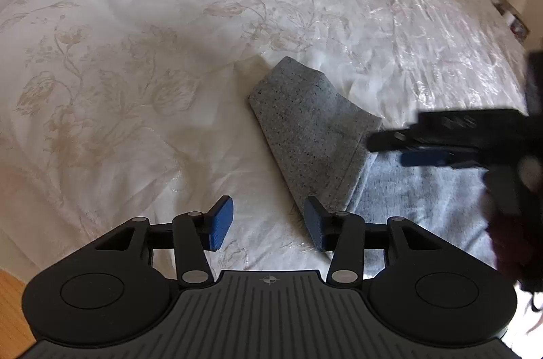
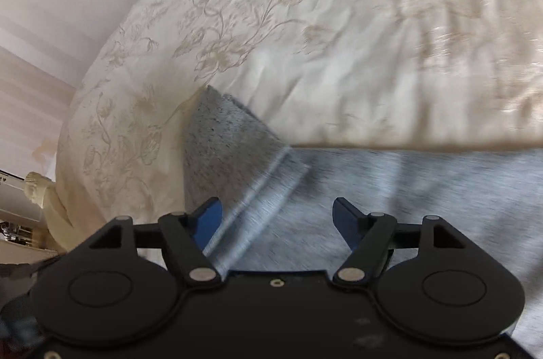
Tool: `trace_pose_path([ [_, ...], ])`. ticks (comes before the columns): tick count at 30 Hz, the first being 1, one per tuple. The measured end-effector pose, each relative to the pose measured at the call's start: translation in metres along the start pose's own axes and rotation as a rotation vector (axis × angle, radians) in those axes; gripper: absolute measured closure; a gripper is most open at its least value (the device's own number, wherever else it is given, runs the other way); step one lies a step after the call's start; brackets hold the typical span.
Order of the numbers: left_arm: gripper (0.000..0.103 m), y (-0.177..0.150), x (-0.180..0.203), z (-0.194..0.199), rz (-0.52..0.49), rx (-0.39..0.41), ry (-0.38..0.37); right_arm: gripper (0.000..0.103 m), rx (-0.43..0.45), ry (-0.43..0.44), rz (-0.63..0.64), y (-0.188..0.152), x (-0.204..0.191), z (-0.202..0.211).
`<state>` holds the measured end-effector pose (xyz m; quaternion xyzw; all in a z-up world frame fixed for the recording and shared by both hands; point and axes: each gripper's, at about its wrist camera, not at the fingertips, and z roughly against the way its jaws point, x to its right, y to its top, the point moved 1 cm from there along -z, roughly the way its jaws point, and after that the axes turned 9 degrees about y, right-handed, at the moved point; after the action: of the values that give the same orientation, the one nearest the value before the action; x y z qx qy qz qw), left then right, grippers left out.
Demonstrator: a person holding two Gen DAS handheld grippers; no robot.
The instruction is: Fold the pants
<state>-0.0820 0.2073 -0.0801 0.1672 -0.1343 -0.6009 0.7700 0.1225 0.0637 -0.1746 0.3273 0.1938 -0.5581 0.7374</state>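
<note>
Left wrist view, left to right: floral bedspread (image 1: pixel 135 60) fills the left and top of frame. Left tongs (image 1: pixel 268 225) sit at bottom centre, spread wide, nothing between the pads. Pants (image 1: pixel 312 128), grey, lie centre-right on the bed: a darker folded-over flap running from upper centre down toward the right pad, with a lighter grey layer spreading off to the lower right. The flap's near corner looks to be just beside the right blue pad (image 1: pixel 314 223); can't tell if it touches. Right tongs (image 1: pixel 407 152) enter from the right edge, blurred, tips at the flap's hemmed edge; from this view can't tell their gap.

Right wrist view, left to right: wall and a bed post at far left, bedspread (image 2: pixel 305 19) across the top, pants (image 2: pixel 407 196) spanning centre to right edge. Right tongs (image 2: pixel 276 220) are spread open directly over the fabric, hem seam running diagonally between the pads. Frame is motion-blurred.

Judgement: flap's long axis runs diagonally away from the left tongs. Right tongs are nearer the hem, so they look better placed for the next grab; left covers the near corner.
</note>
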Motion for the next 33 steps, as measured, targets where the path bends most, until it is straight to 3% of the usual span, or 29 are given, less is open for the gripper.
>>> trace_pose_path([
  [3, 0.055, 0.001, 0.003, -0.002, -0.024, -0.011, -0.041, 0.027, -0.005, -0.010, -0.057, 0.009, 0.001, -0.021],
  [4, 0.049, 0.000, 0.004, -0.002, -0.030, -0.012, -0.054, 0.027, 0.001, -0.009, -0.074, 0.011, 0.002, -0.025],
  [6, 0.046, -0.001, 0.008, -0.001, -0.041, -0.010, -0.075, 0.032, 0.005, 0.008, -0.100, 0.014, 0.005, -0.031],
  [7, 0.046, -0.002, 0.012, -0.001, -0.047, -0.011, -0.082, 0.057, 0.002, 0.016, -0.104, 0.016, 0.006, -0.031],
  [8, 0.046, -0.003, 0.016, -0.001, -0.055, -0.012, -0.085, 0.089, -0.006, 0.039, -0.098, 0.017, 0.005, -0.032],
  [12, 0.045, -0.009, 0.034, -0.001, -0.079, -0.017, -0.106, 0.089, 0.039, 0.076, 0.025, 0.019, -0.016, -0.008],
  [19, 0.043, -0.017, 0.088, 0.003, -0.143, 0.009, -0.142, 0.089, 0.244, 0.064, 0.077, 0.015, -0.020, 0.099],
  [27, 0.043, -0.034, 0.170, -0.016, -0.296, 0.012, -0.149, 0.089, 0.419, -0.089, 0.003, -0.020, 0.049, 0.210],
  [29, 0.043, -0.042, 0.184, -0.023, -0.327, -0.004, -0.133, 0.089, 0.421, -0.146, -0.032, -0.037, 0.074, 0.226],
  [33, 0.043, -0.056, 0.195, -0.036, -0.357, -0.053, -0.087, 0.089, 0.338, -0.206, -0.132, -0.075, 0.127, 0.226],
])
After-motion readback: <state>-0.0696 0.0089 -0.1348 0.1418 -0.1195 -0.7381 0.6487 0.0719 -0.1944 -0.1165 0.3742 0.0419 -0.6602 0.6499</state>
